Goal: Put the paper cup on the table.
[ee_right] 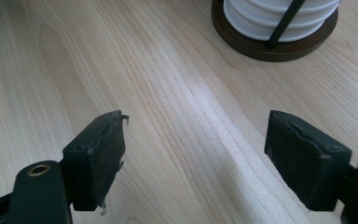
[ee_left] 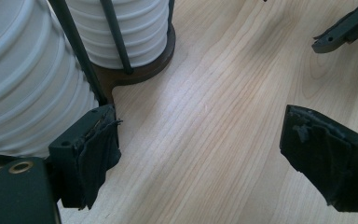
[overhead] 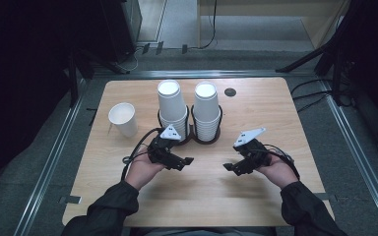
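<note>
- Two tall stacks of white paper cups, upside down, stand side by side in a dark brown two-ring holder (overhead: 193,139) near the middle of the light wooden table (overhead: 275,108), toward its far edge: the left stack (overhead: 172,105) and the right stack (overhead: 207,110).
- A single white paper cup (overhead: 123,119) stands upright near the table's left edge.
- The left gripper (overhead: 189,161) hovers just in front of the left stack, jaws apart and empty.
- The right gripper (overhead: 228,167) is held nearer the right edge, jaws apart, holding nothing.

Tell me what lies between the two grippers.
Bare wood of the table: in the high view, nothing lies between the left gripper and the right gripper.
</note>
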`<state>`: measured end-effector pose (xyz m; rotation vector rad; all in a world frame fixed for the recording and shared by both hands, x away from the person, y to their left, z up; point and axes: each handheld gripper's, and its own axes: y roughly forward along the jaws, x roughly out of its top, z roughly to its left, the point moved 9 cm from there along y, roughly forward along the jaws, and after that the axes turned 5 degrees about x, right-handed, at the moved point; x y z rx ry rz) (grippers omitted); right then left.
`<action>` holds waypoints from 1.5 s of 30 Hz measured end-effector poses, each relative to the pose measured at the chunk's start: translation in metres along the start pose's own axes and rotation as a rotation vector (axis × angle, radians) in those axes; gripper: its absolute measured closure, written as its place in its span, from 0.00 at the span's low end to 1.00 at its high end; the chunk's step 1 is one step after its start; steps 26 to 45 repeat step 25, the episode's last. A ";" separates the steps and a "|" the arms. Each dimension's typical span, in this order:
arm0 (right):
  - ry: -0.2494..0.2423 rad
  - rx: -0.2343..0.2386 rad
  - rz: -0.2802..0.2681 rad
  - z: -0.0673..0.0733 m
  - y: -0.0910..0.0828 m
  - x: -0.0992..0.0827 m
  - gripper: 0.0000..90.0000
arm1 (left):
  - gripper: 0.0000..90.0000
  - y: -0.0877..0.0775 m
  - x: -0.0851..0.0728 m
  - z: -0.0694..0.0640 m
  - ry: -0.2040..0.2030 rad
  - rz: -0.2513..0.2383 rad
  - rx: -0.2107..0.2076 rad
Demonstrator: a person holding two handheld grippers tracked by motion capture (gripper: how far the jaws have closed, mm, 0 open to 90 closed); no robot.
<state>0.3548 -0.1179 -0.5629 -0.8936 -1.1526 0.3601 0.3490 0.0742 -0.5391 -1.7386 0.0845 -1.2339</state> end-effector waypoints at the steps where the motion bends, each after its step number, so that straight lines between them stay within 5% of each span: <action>1: 0.001 0.000 0.002 0.000 0.000 0.000 0.23 | 0.13 0.000 0.000 0.000 0.001 0.001 0.000; 19: -0.013 -0.005 0.010 0.000 0.001 -0.001 0.22 | 0.12 0.000 -0.001 -0.002 -0.004 0.004 -0.025; 24: 0.027 -0.004 -0.051 -0.004 -0.001 0.006 0.19 | 0.04 -0.004 0.006 -0.006 -0.044 -0.044 -0.086; 45: 0.027 -0.004 -0.051 -0.004 -0.001 0.006 0.19 | 0.02 -0.004 0.006 -0.006 -0.044 -0.044 -0.086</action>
